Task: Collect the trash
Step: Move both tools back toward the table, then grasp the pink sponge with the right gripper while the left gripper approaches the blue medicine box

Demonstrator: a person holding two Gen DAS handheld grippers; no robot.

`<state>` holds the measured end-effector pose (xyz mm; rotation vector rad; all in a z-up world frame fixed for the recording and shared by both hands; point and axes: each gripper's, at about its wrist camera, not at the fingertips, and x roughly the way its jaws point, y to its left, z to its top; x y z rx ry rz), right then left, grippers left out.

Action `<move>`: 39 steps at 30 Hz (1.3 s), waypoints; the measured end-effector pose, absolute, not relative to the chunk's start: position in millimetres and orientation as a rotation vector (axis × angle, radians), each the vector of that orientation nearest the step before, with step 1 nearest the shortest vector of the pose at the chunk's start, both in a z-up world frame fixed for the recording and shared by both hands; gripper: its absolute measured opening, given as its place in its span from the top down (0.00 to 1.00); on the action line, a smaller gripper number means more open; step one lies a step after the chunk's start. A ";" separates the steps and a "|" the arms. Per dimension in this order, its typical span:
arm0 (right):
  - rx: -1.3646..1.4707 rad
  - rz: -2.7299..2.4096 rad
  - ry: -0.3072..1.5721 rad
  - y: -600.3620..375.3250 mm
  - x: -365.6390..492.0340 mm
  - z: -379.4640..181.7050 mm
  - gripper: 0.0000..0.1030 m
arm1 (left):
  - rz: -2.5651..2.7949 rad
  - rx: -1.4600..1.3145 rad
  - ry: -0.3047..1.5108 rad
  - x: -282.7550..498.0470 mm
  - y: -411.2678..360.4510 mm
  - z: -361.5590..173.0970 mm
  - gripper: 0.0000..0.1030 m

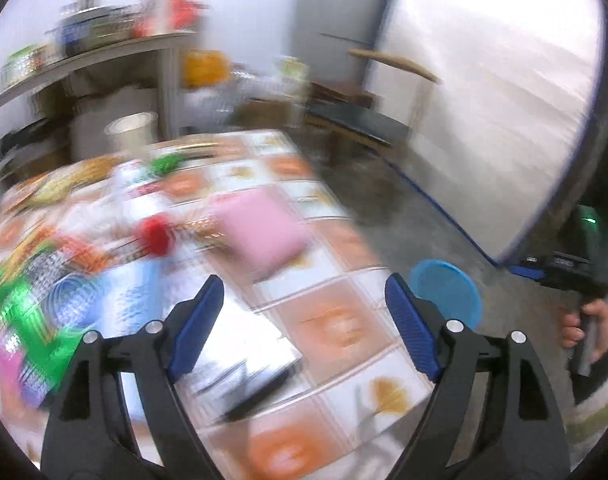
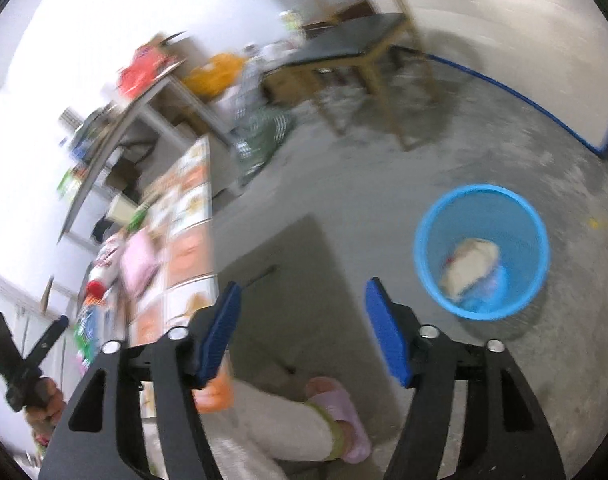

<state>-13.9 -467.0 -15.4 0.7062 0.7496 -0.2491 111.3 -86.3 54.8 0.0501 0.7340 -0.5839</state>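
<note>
Trash (image 1: 84, 264) lay blurred across the left part of the tabletop (image 1: 344, 328): green and orange wrappers, a bottle with a red cap (image 1: 157, 235), and a pink packet (image 1: 266, 230) nearer the middle. The left hand-held gripper (image 1: 304, 308) hung above the tabletop's near edge with its blue pads (image 1: 196, 320) wide apart and nothing between them. The right hand-held gripper (image 2: 300, 328) was over the floor (image 2: 384, 160) beside the tabletop, its pads likewise spread and empty. A blue bin (image 2: 482, 252) stood on the floor to its right, well apart from the tabletop, with a pale crumpled piece (image 2: 470, 264) already inside. The left view showed the bin's rim just past the tabletop's right edge. A pink slipper (image 2: 340, 412) showed below the right hand-held gripper.
</note>
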 end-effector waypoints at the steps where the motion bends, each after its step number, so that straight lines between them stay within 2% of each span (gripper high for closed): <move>1: 0.693 -0.196 0.753 -451.5 -2.3 -9.5 0.36 | -0.550 0.020 0.731 111.8 -64.9 53.2 0.21; 8: 0.647 0.129 0.814 -348.0 71.7 5.0 0.36 | -0.408 -0.062 0.774 127.2 16.7 28.7 0.20; 18: 0.560 0.274 1.001 -250.2 147.0 -17.1 0.36 | -0.406 -0.046 0.827 145.9 20.7 -7.4 0.20; 26: 0.524 0.304 1.070 -223.1 175.9 -35.1 0.36 | -0.446 -0.068 0.878 158.6 23.3 -22.2 0.20; 34: 0.369 0.158 0.991 -233.1 200.2 -17.2 0.36 | -0.460 -0.094 0.920 166.6 22.9 -32.8 0.24; 36: 0.309 0.128 0.969 -235.6 208.3 -10.6 0.32 | -0.463 -0.101 0.927 167.9 22.8 -34.6 0.26; 37: 0.277 0.118 0.956 -237.1 214.2 -7.9 0.27 | -0.465 -0.105 0.930 168.5 22.6 -35.5 0.26; 39: 0.228 0.091 0.951 -238.4 226.6 -6.2 0.25 | -0.468 -0.112 0.934 169.6 23.0 -37.2 0.27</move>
